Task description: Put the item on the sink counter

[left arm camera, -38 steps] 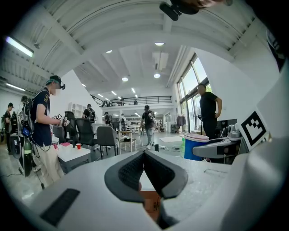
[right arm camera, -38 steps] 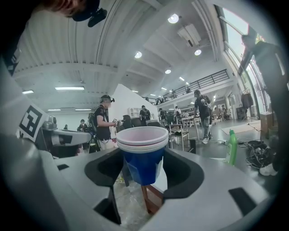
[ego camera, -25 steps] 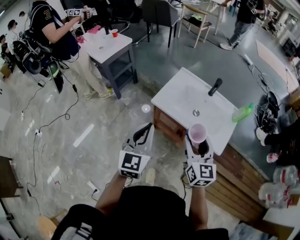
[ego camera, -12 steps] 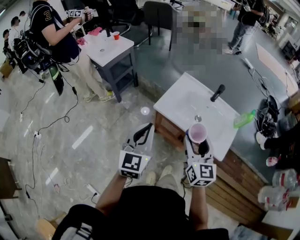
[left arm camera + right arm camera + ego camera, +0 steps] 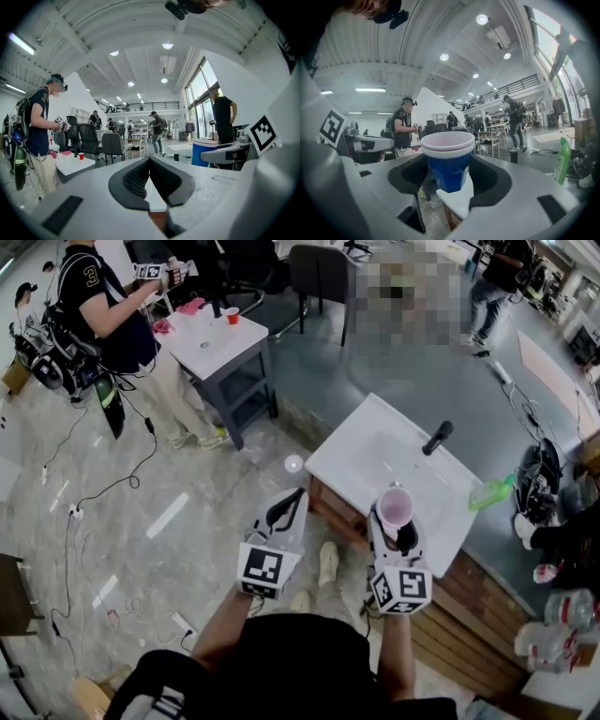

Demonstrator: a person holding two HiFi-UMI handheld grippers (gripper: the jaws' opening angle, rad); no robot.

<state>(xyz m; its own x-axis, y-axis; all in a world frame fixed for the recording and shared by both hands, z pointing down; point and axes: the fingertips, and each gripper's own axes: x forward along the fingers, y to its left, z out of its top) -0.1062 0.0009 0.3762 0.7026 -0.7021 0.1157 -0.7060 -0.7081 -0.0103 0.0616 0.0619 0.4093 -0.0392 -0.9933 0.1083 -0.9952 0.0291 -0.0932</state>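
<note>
Head view, clock directions taken from picture centre.

- Floor (image 5: 169,484): pale and glossy, cables trailing at 9 o'clock.
- Sink worktop (image 5: 356,451): white, on a wooden base, at 2 o'clock. A black tap (image 5: 437,437) stands at its far side.
- Small worktop (image 5: 211,334): white top on a grey frame, at 11 o'clock. A person (image 5: 103,306) stands at its left.
- Left tongs (image 5: 286,512): at 6 o'clock, clenched tip to tip with nothing between them. The left gripper view (image 5: 150,180) confirms this.
- Right tongs (image 5: 395,521): at 4 o'clock, grasping the cup by its sides (image 5: 447,176).
- Cup (image 5: 395,507): blue with a pale inside and a double rim. It is upright in the right tongs and not set down. It overlaps the sink worktop's near edge.
- Green bottle (image 5: 491,492): at the sink worktop's 3 o'clock end.
- Red cup (image 5: 232,316): on the small worktop.
</note>
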